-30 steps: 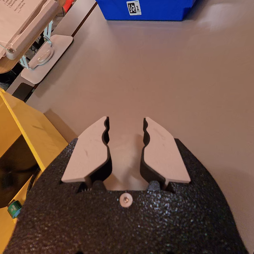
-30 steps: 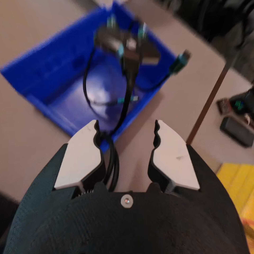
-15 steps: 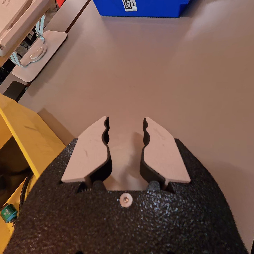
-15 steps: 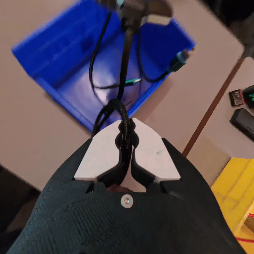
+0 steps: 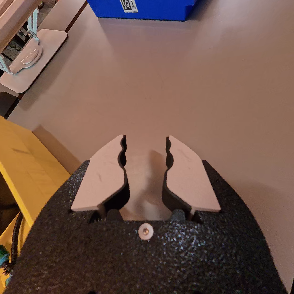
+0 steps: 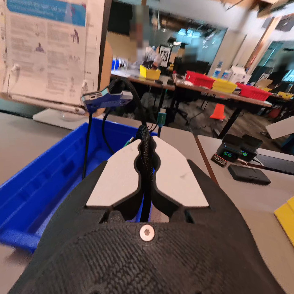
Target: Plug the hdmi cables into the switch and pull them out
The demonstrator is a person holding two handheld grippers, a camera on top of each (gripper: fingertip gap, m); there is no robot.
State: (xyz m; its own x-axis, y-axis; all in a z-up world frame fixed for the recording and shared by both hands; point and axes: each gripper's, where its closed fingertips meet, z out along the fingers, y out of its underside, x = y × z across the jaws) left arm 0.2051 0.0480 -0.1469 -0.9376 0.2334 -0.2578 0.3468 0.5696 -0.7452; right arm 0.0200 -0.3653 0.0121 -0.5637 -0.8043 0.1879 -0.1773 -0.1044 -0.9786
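Currently: left gripper (image 5: 146,138) released; right gripper (image 6: 147,142) grasping a cable (image 6: 145,152).

Left wrist view: gripper over bare worktop (image 5: 175,79), blue bin (image 5: 143,9) at far edge. Right wrist view: gripper clenched on braided cable; switch (image 6: 106,99) hangs above bin (image 6: 47,167), thin cables trailing inside, one teal plug (image 6: 161,117) loose.

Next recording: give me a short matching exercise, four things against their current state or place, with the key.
Things:
1. left hand-held gripper
2. right hand-held gripper
3. switch
4. blue bin

States:
A. hanging in the air above the bin
B. resting on the table
C. open, nothing between its fingers
D. shut on the braided black cable

Pairs: 1-C, 2-D, 3-A, 4-B
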